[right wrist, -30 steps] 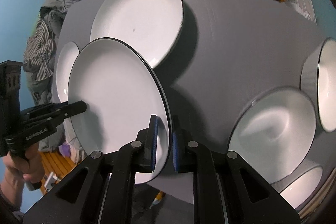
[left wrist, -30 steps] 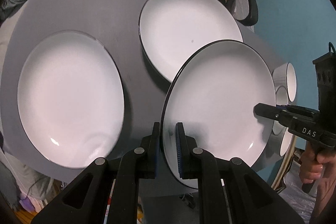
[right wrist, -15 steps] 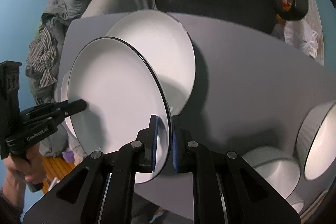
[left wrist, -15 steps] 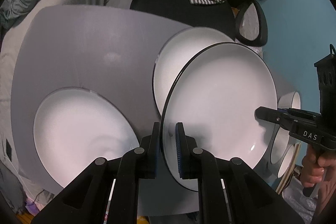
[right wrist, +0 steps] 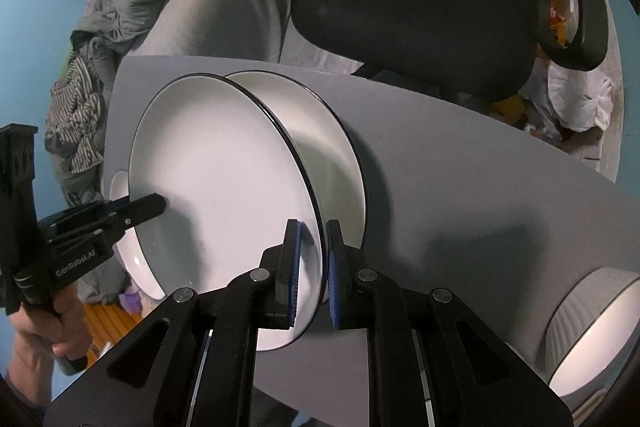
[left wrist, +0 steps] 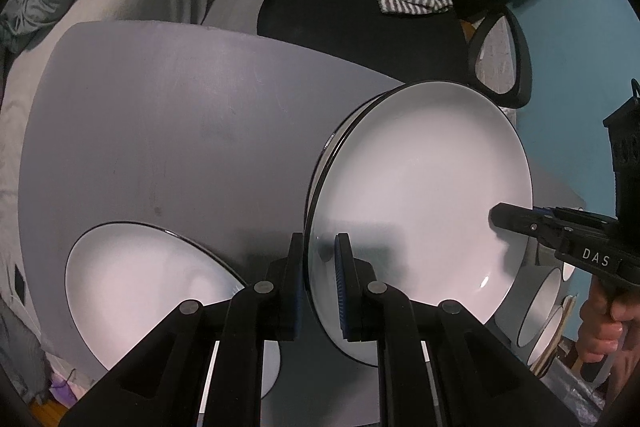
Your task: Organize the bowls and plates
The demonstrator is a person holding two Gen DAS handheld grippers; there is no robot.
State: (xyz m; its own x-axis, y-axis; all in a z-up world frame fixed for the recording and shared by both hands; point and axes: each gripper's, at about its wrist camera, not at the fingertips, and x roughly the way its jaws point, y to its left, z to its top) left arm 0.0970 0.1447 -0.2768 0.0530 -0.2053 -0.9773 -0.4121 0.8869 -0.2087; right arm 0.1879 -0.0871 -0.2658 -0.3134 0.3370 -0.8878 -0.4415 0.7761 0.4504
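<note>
Both grippers, left (left wrist: 320,283) and right (right wrist: 312,271), pinch opposite rims of one plate (left wrist: 420,203), carried level over the plate (right wrist: 332,147) at frame centre, likely to stack it.

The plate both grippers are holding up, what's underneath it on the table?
A second white plate lies on the grey table beneath the held plate. Only its right part shows; the rest, and whether the two touch, is covered.

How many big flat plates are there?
3. One plate is held up by both grippers, one plate lies on the table right beneath it, and one plate lies apart near the left gripper. More may be hidden behind the held one.
</note>
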